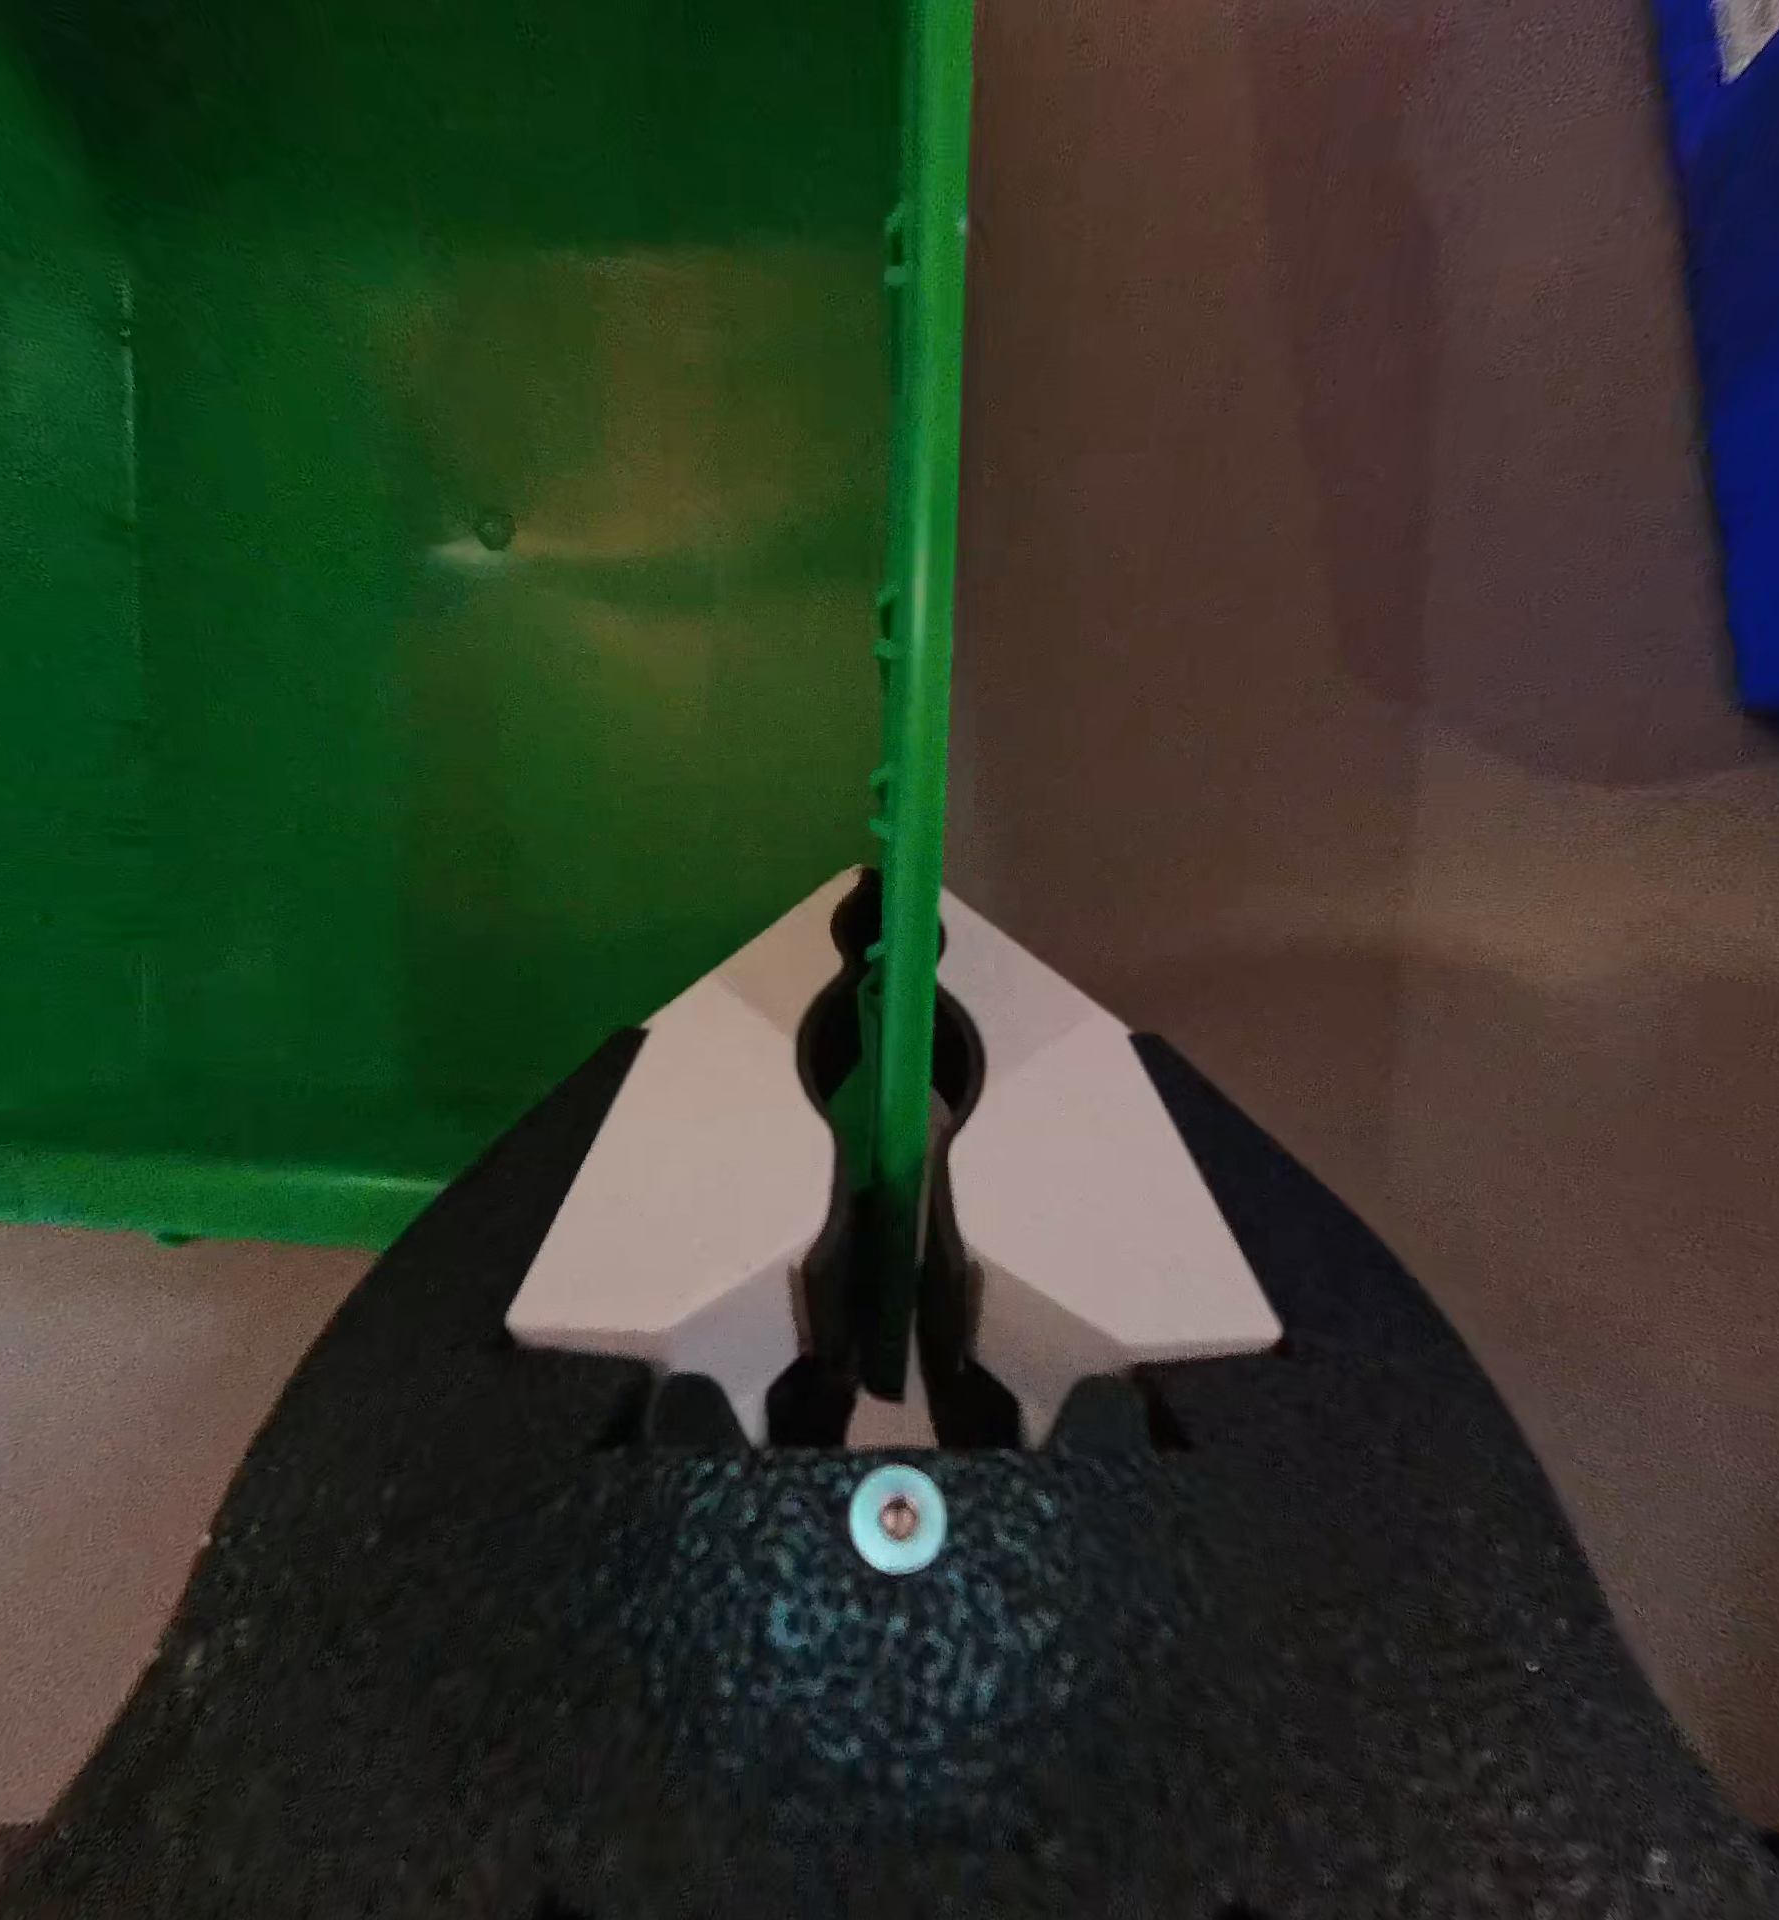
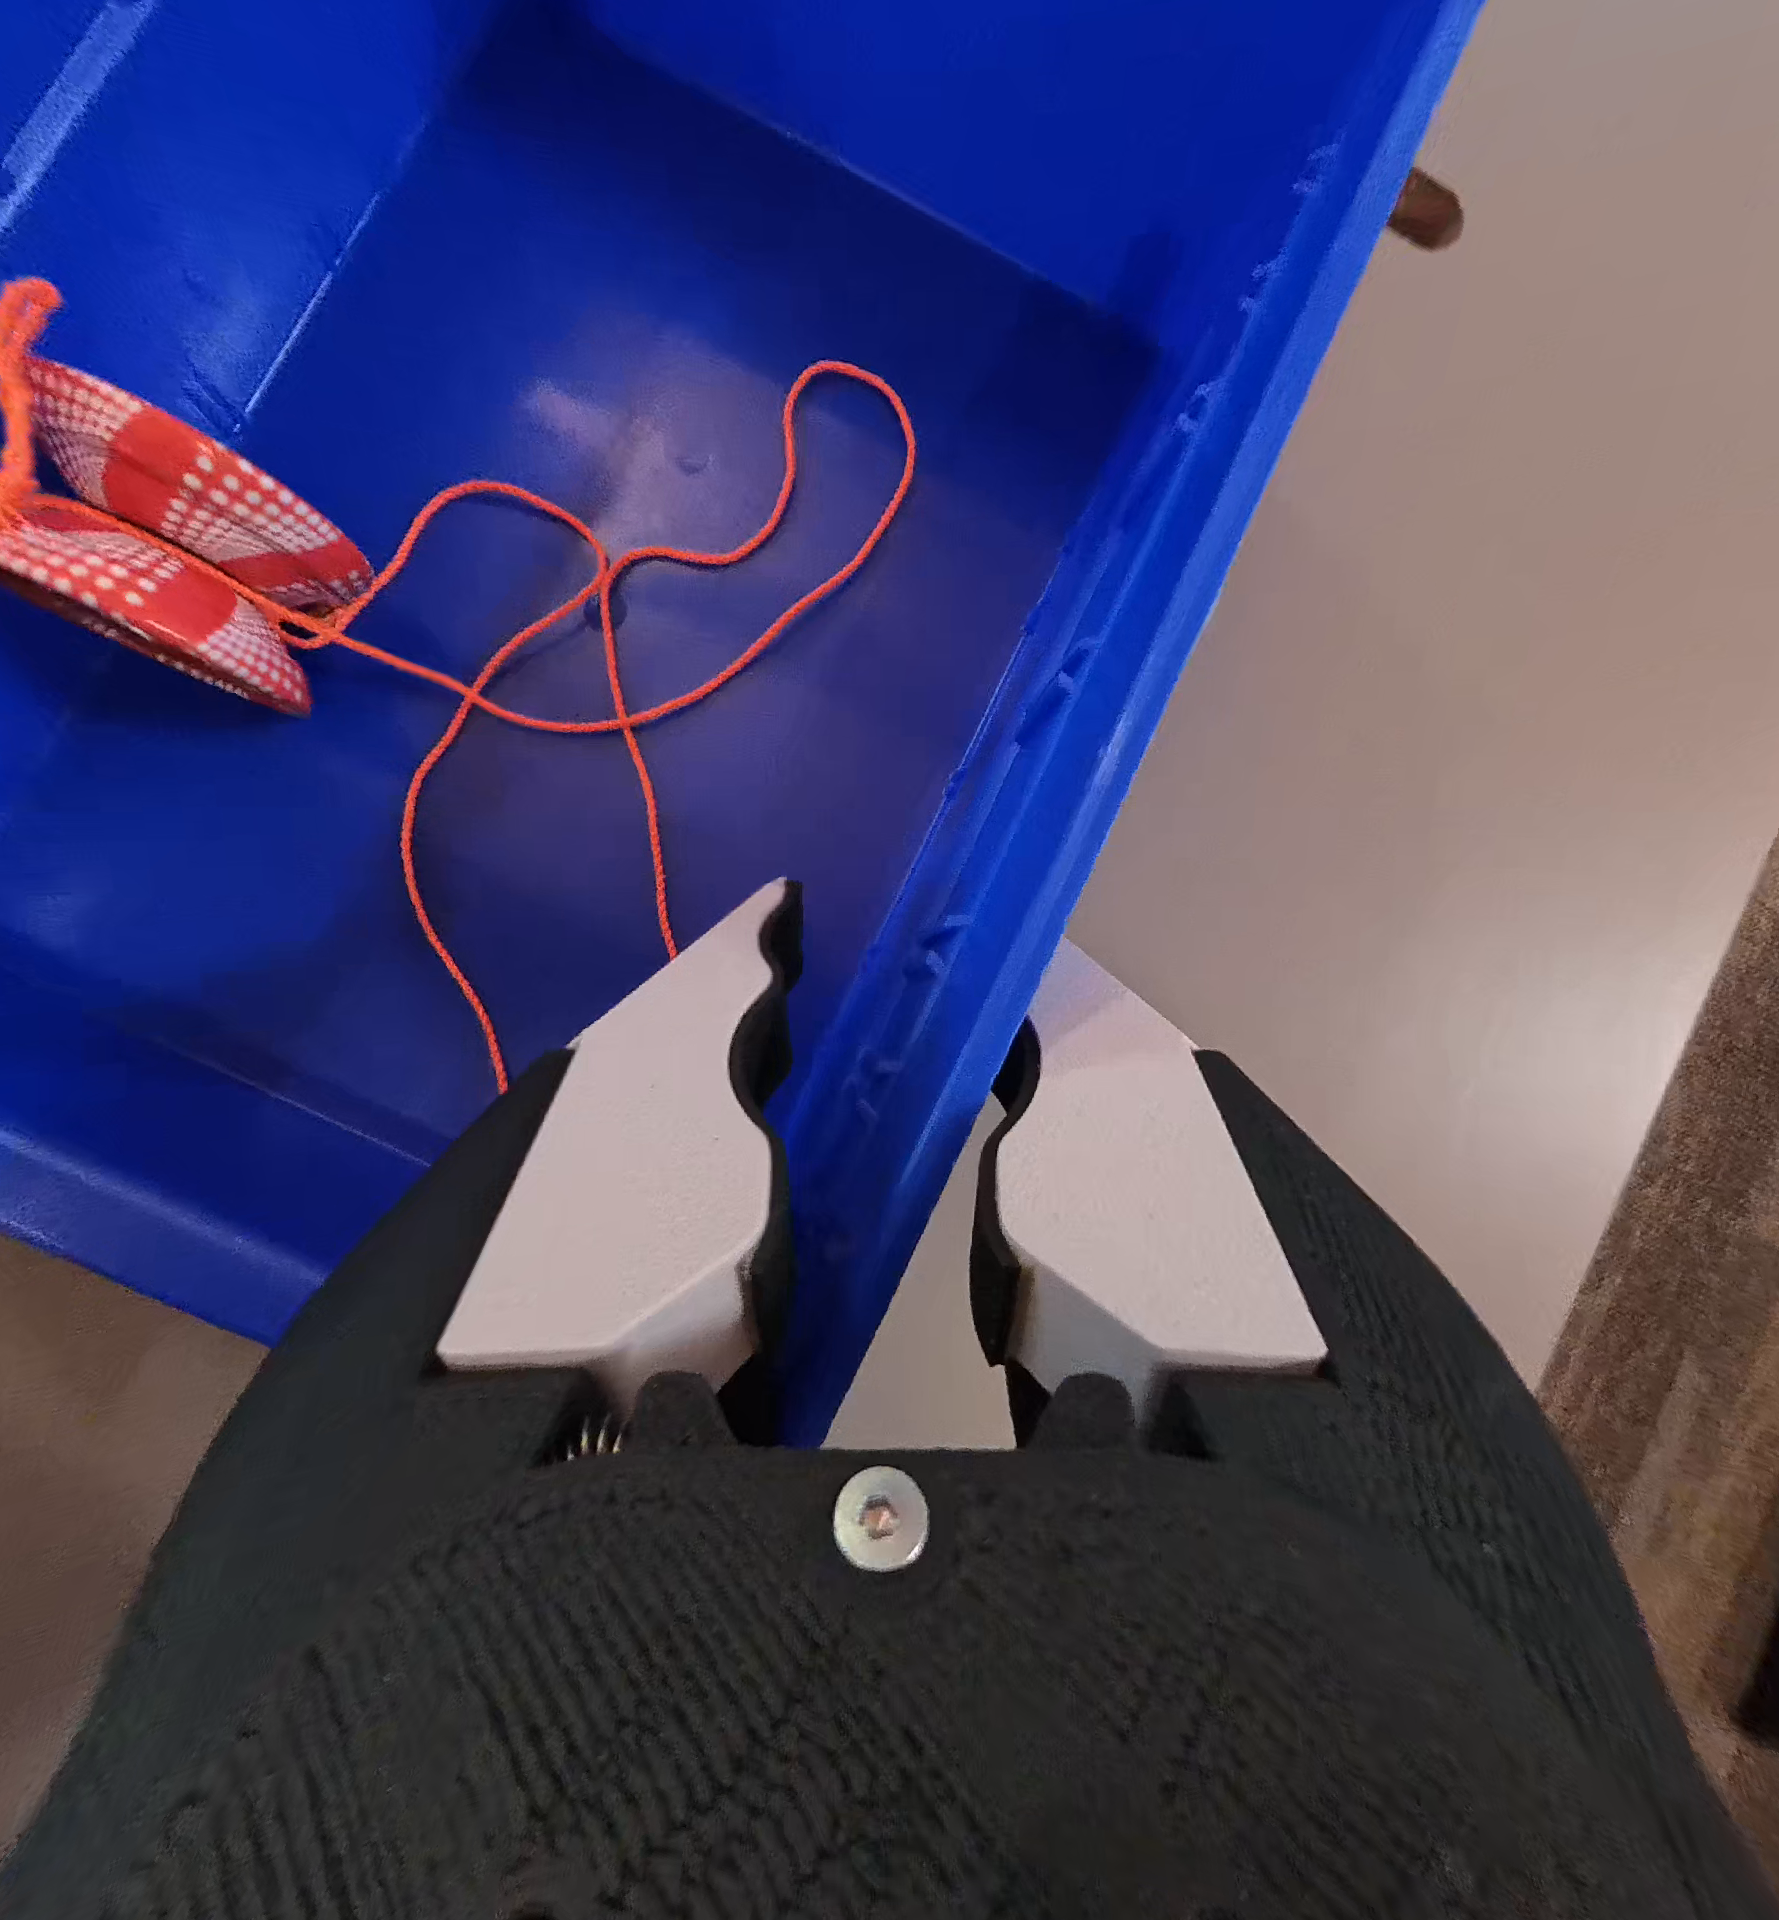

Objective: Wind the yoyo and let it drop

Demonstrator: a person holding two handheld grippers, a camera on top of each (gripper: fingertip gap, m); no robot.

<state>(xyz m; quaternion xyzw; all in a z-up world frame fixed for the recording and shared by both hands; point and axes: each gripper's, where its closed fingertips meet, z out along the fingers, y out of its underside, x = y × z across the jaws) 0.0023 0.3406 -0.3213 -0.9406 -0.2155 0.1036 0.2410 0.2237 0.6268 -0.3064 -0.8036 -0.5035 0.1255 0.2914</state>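
A red yoyo with white dots lies on its side at the left of a blue bin's floor. Its orange string is unwound and trails in loose loops across the floor toward my right gripper. That gripper is open, with one finger on each side of the bin's right wall. The left finger is inside the bin, by the string. My left gripper is shut on the right wall of an empty green bin.
Both bins stand on a pale brown tabletop. The blue bin also shows at the top right of the left wrist view. Right of the table edge in the right wrist view is carpeted floor. A small dark brown object lies beyond the blue bin. Tip to tip, the grippers are about 35 cm apart.
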